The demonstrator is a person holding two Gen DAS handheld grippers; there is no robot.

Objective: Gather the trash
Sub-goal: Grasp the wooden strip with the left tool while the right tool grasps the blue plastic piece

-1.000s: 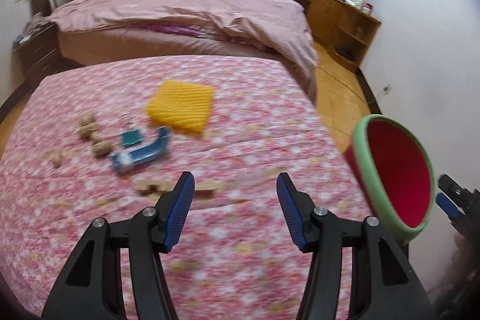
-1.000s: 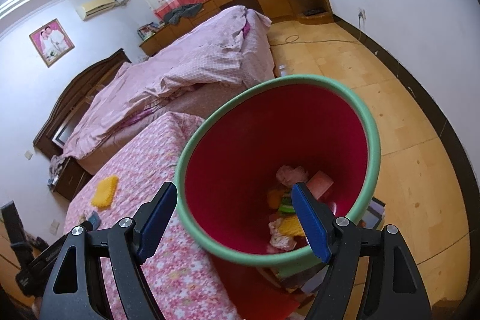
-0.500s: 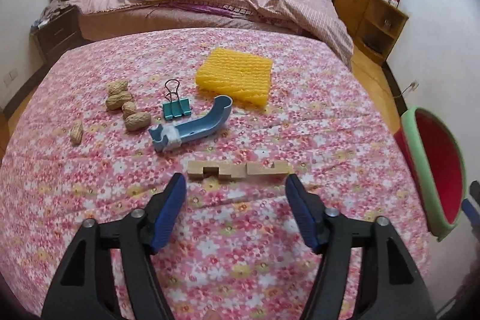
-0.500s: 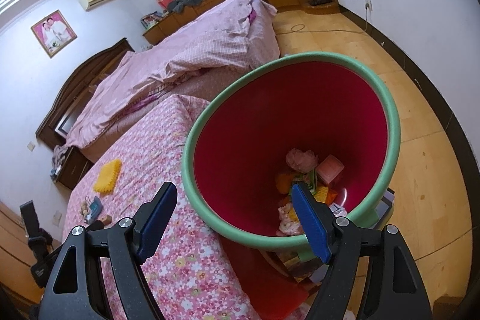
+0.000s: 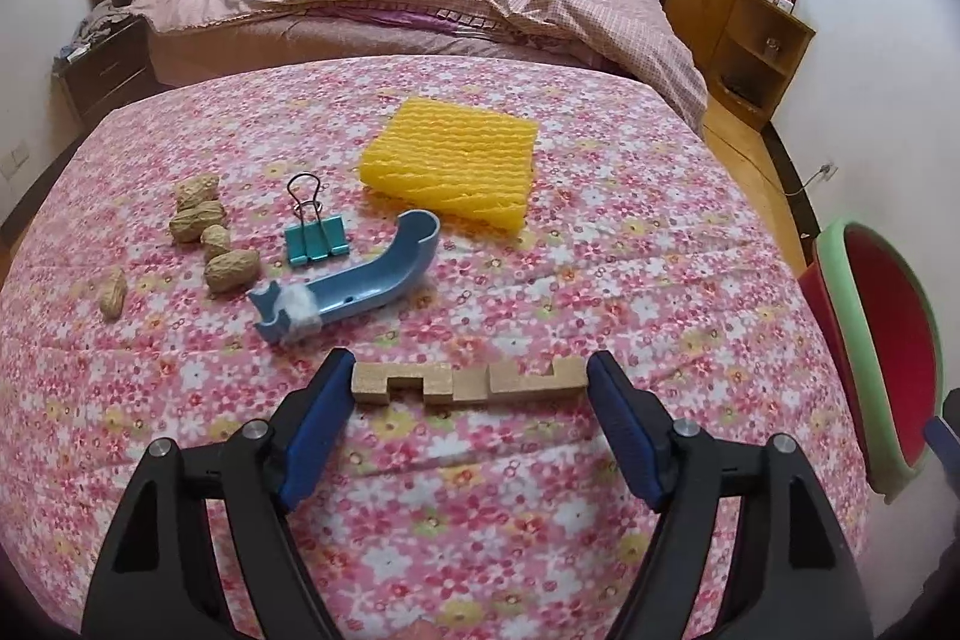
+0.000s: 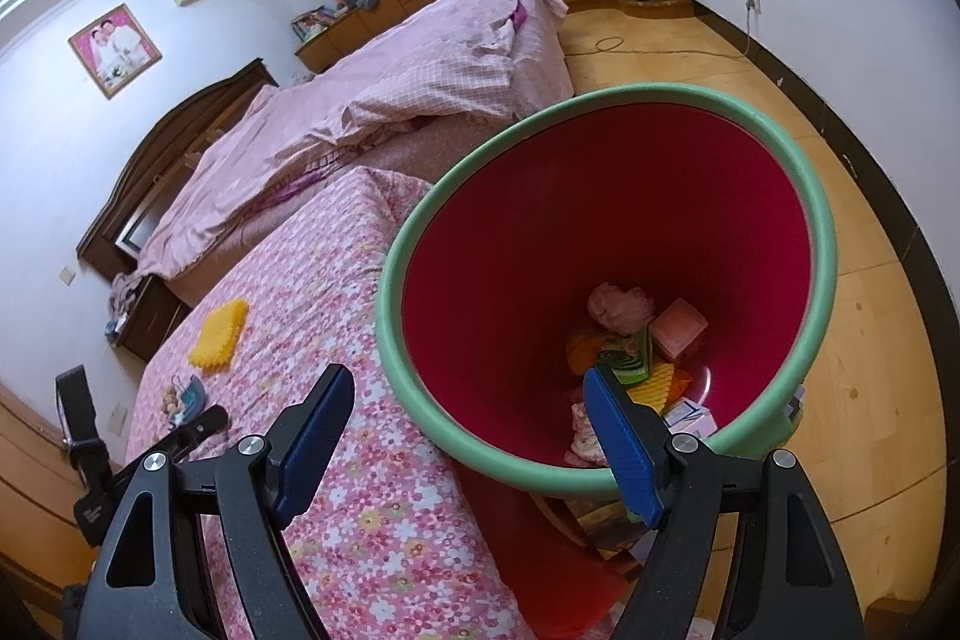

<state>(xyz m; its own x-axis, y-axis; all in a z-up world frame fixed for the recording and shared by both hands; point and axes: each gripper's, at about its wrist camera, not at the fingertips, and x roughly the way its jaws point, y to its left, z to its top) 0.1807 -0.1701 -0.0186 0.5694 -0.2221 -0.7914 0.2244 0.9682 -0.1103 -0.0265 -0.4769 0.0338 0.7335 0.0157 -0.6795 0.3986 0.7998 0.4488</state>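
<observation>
Left tool (image 5: 468, 388) angling down, jaws opening, now straddling the wooden block (image 5: 468, 383), which was farther ahead before; right tool (image 6: 465, 400) spread, empty.

A flowered cloth (image 5: 600, 250) is carrying peanuts (image 5: 207, 232), a clip (image 5: 315, 235), a sponge (image 5: 453, 163), a blue scoop (image 5: 354, 283) and a wooden piece (image 5: 468, 383).

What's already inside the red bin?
The red bin holds a pink crumpled wad, a pink block, green packaging and a yellow ridged piece. The right gripper's fingertip hides part of the bottom.
</observation>
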